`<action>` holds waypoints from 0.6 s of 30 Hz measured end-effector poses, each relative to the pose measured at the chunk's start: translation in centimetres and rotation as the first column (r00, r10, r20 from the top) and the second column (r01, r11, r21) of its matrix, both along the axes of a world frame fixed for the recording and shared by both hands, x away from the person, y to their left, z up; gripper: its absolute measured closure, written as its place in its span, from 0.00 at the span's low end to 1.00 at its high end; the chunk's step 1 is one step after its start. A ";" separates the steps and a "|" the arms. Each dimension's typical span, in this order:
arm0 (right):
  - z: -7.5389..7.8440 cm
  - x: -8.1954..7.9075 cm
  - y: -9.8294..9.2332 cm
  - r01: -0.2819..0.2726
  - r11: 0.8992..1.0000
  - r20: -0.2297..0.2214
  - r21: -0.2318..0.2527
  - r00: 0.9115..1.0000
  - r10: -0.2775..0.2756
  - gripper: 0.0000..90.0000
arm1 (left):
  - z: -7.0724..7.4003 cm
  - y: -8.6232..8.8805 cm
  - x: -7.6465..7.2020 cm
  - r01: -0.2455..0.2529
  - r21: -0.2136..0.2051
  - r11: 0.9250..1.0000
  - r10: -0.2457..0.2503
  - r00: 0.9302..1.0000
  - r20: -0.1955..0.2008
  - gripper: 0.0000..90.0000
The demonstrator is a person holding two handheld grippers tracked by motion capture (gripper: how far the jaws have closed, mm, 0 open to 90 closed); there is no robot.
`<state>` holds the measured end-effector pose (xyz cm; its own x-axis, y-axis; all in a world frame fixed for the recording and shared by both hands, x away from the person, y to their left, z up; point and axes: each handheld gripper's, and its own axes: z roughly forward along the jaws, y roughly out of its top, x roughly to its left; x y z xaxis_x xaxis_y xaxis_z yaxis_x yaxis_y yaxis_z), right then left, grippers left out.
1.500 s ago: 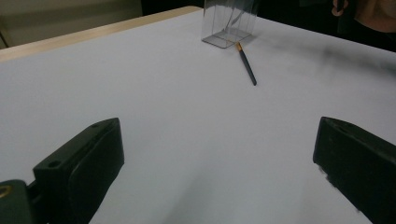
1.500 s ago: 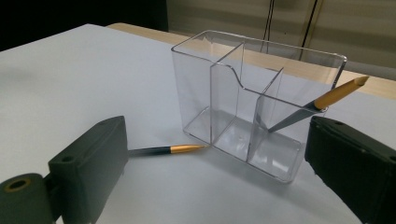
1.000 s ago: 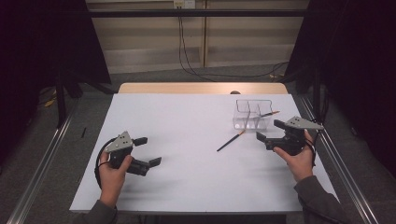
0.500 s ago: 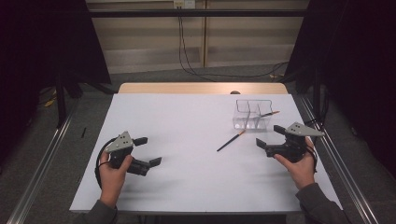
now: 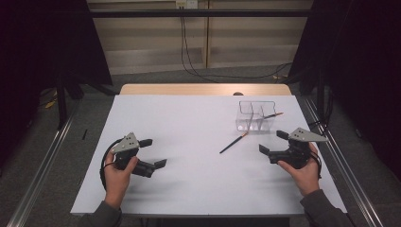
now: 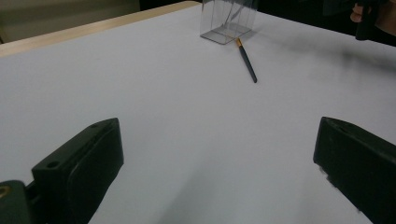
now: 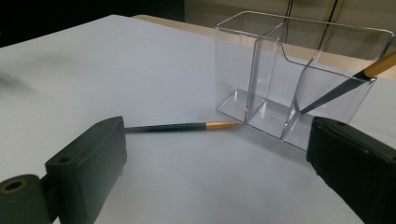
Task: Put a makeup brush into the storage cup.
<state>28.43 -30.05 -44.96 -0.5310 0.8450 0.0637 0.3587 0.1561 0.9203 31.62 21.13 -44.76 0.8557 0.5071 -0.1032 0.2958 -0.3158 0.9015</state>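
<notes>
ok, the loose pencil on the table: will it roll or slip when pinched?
The pencil looks thin, stiff and light, so it probably lifts easily. Lying flat on the smooth white table, it may roll if nudged sideways. Its slim shaft might slip between the right tool's wide pads.

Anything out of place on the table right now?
One dark pencil with a gold band lies loose on the white table, tip touching the clear plastic divided holder; another pencil leans inside it.

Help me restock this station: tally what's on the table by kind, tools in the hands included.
Pencils: 2, one lying on the table, one leaning in the organizer
Clear divided organizers: 1
Handheld claws: 2, left claw, right claw
Total: 5
</notes>
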 end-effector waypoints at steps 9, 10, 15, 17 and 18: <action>-0.4 0.9 0.4 0.001 1.000 -0.033 -0.011 0.999 -0.001 0.06 | 0.0 0.2 -0.1 0.001 -0.009 1.000 -0.001 1.000 -0.002 0.02; -0.4 1.0 0.5 0.004 1.000 -0.039 -0.013 0.999 -0.004 0.06 | 0.0 0.2 -0.1 -0.003 -0.002 1.000 0.003 1.000 -0.002 0.02; -0.4 1.4 1.1 -0.008 1.000 -0.061 -0.026 0.998 0.007 0.06 | -0.1 0.4 0.0 0.007 -0.009 1.000 -0.007 1.000 -0.003 0.02; -0.4 1.6 1.3 -0.019 0.999 -0.069 -0.038 0.997 0.017 0.06 | 0.0 0.4 -0.1 0.000 -0.008 1.000 0.000 1.000 -0.003 0.02; -0.4 1.7 1.4 -0.025 0.999 -0.077 -0.041 0.997 0.021 0.06 | 0.0 0.4 -0.1 0.000 -0.008 1.000 0.000 1.000 -0.003 0.02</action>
<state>30.15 -28.61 -45.34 -0.5453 0.8353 0.0699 0.4234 0.2025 0.8830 31.53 21.50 -44.77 0.8553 0.5064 -0.1096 0.2982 -0.3082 0.9034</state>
